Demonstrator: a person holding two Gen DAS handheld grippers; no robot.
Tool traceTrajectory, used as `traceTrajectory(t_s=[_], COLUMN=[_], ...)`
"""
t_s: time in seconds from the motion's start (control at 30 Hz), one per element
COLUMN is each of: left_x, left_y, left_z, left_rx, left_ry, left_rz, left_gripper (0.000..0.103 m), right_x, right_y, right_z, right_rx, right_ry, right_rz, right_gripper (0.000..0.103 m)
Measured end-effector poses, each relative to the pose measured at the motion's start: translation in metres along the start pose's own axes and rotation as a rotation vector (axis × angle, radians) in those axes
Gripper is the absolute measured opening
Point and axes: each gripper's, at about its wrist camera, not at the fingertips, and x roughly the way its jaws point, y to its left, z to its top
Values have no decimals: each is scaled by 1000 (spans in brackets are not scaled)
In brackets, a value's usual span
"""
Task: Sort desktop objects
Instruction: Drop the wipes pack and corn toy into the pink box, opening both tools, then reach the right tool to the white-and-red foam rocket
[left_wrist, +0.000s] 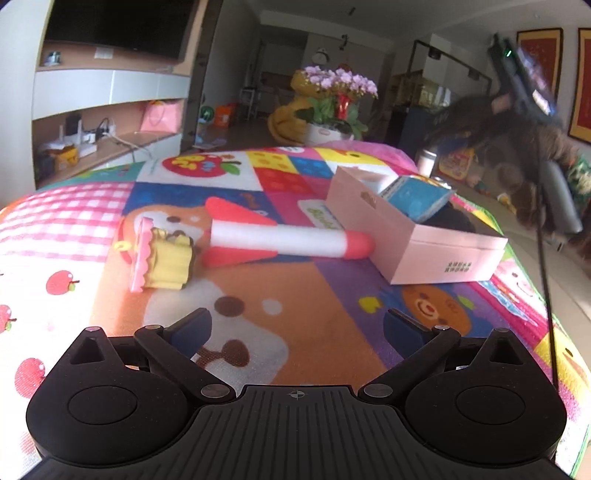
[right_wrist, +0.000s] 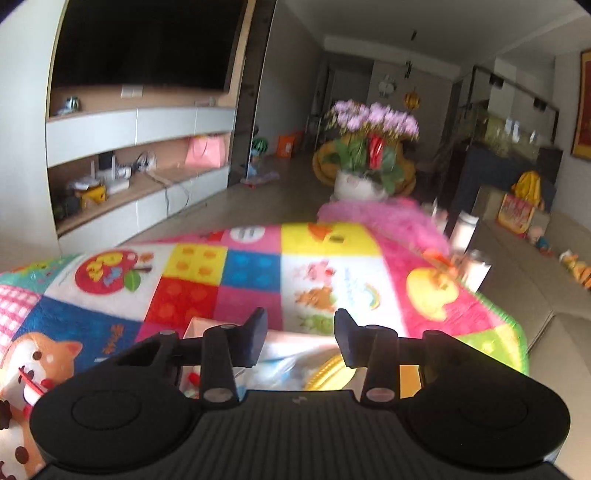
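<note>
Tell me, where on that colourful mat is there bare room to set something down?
Bare mat lies between the open left gripper and the red-and-white foam rocket, and left over the pink checks. It is crowded around the pink cardboard box, whose side the rocket's nose meets.

The mat (left_wrist: 303, 295) under the left claw (left_wrist: 297, 326) looks like fleecy printed cloth. Ahead, the rocket (left_wrist: 284, 240) seems matt foam, the box (left_wrist: 424, 243) to its right smooth matt card. Both claws are matt black plastic.
</note>
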Motion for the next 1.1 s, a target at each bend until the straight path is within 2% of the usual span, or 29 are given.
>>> traceTrajectory(t_s=[0.07, 0.13, 0.23, 0.27, 0.37, 0.47, 0.57, 0.67, 0.73, 0.87, 0.97, 1.1], left_x=[-1, -2, -2, -2, 0, 1, 1, 3, 4, 2, -1, -4], left_y=[1, 0, 0, -1, -1, -1, -2, 0, 0, -1, -3, -2], left_z=[-1, -1, -1, -1, -1, -1, -2, -2, -2, -3, -3, -4], left_rx=[-8, -9, -8, -8, -13, -10, -9, -21, -27, -27, -16, -11], left_ry=[-6, -17, -17, -16, -9, -5, -5, 8, 14, 4, -5, -3], left_rz=[-15, -17, -25, -26, -29, -18, -9, 0, 10, 44, 59, 45], left_gripper=[102, 102, 102, 102, 102, 102, 102, 103, 103, 103, 103, 103], right_x=[21, 38, 40, 39, 40, 24, 19, -2, -22, -53, -54, -30], right_y=[3, 3, -6, -13, -28, -15, -13, -9, 5, 54, 92, 126], right_z=[-8, -21, -37, -41, -61, -73, -64, -53, -50, -47, -42, -36], right_rx=[26, 30, 13, 34, 129, 54, 66, 62, 23, -111, -155, -138], right_ry=[91, 174, 170, 194, 307, 238, 211, 110, 35, -32, 4, 118], right_rz=[45, 47, -29, -45, 8, -6, -35, -119, -63, 115, 244, 381], right_gripper=[39, 39, 39, 39, 39, 39, 39, 52, 64, 65, 67, 72])
